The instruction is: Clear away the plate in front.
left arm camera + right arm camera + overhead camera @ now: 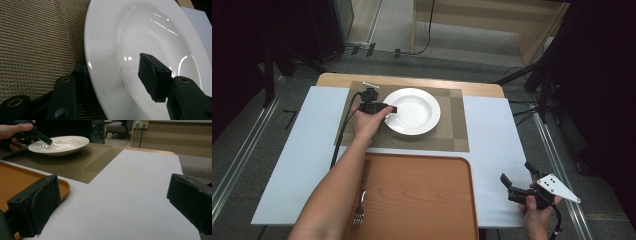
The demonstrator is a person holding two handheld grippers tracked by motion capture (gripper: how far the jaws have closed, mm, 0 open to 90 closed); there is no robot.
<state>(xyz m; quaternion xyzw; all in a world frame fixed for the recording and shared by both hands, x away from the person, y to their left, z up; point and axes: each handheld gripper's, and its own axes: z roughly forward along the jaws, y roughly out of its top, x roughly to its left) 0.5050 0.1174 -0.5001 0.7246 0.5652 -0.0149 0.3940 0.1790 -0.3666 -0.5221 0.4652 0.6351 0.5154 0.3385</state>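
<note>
A white deep plate sits on a brown woven placemat at the far middle of the table. My left gripper is at the plate's left rim, held by a hand reaching in from below. In the left gripper view its jaws straddle the rim: one jaw sits low outside the rim by the mat, while the other pad hovers over the plate's well, clear of it. My right gripper stands open at the table's near right edge, over the bare white table cover, nothing between its jaws.
An orange wooden tray lies at the near middle, with a fork on its left side under the forearm. The tray's corner sits just left of my right gripper. Cables and stands surround the table on the floor.
</note>
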